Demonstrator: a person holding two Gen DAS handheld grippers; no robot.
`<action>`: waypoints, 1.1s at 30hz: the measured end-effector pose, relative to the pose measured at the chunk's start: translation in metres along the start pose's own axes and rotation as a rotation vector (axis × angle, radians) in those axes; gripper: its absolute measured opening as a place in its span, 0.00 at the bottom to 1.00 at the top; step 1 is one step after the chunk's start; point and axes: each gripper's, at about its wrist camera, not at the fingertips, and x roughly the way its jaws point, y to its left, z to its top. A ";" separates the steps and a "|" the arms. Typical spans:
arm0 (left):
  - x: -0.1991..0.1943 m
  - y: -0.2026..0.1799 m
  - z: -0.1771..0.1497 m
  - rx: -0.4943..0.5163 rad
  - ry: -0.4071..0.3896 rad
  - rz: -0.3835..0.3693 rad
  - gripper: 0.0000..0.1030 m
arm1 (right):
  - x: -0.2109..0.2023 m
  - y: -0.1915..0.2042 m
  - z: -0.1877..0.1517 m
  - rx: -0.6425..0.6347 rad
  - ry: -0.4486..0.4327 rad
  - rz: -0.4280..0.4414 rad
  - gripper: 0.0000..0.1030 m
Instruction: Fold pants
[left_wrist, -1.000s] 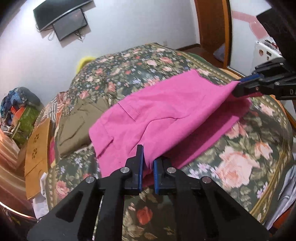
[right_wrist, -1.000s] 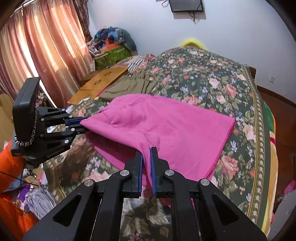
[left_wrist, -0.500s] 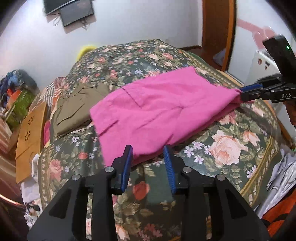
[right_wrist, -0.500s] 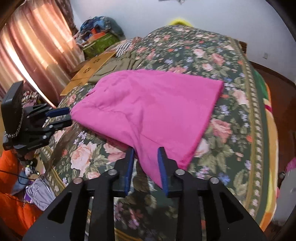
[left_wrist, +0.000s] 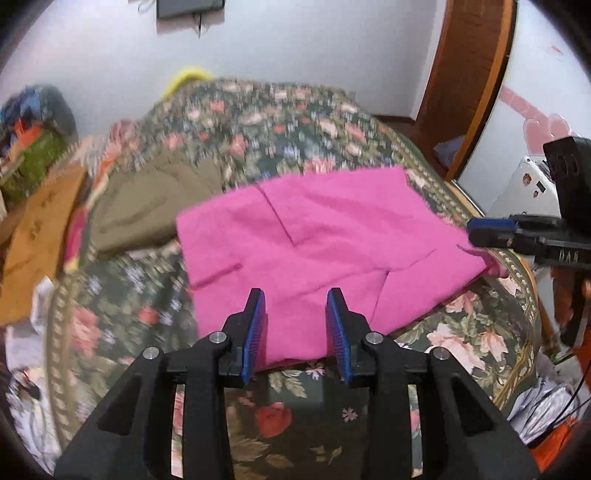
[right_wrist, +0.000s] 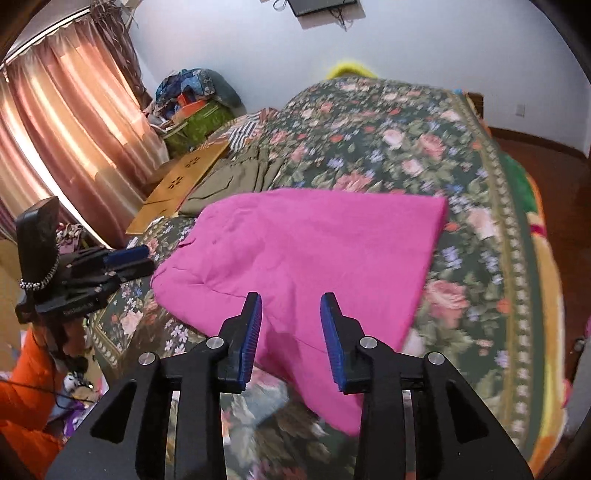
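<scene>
Because the folded bright-pink cloth pants (left_wrist: 325, 254) lie flat on the floral bedspread (left_wrist: 295, 122), both grippers stand off them. The left gripper (left_wrist: 295, 328) and right gripper (right_wrist: 291, 328) hover with jaws apart (holding nothing), the pants' near edge just ahead of each.

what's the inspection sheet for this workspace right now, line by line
surface: floral bedspread covers the bed
job's things: pink pants lie folded, near corner over the edge
clutter: olive garment and wooden board beyond the pants
grippers: left gripper open, off the cloth; right gripper open, holding nothing
cables: wires hang from the wall screen
surroundings: curtains, clothes pile, wooden door frame
</scene>
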 end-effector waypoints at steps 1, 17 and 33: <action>0.008 0.001 -0.003 -0.007 0.022 0.000 0.34 | 0.009 0.001 -0.003 0.001 0.021 0.006 0.29; 0.017 0.035 -0.035 -0.116 0.053 -0.015 0.54 | 0.003 -0.045 -0.047 0.087 0.092 -0.072 0.46; -0.004 0.062 0.029 -0.097 -0.067 0.117 0.54 | -0.026 -0.073 0.002 0.097 -0.045 -0.205 0.47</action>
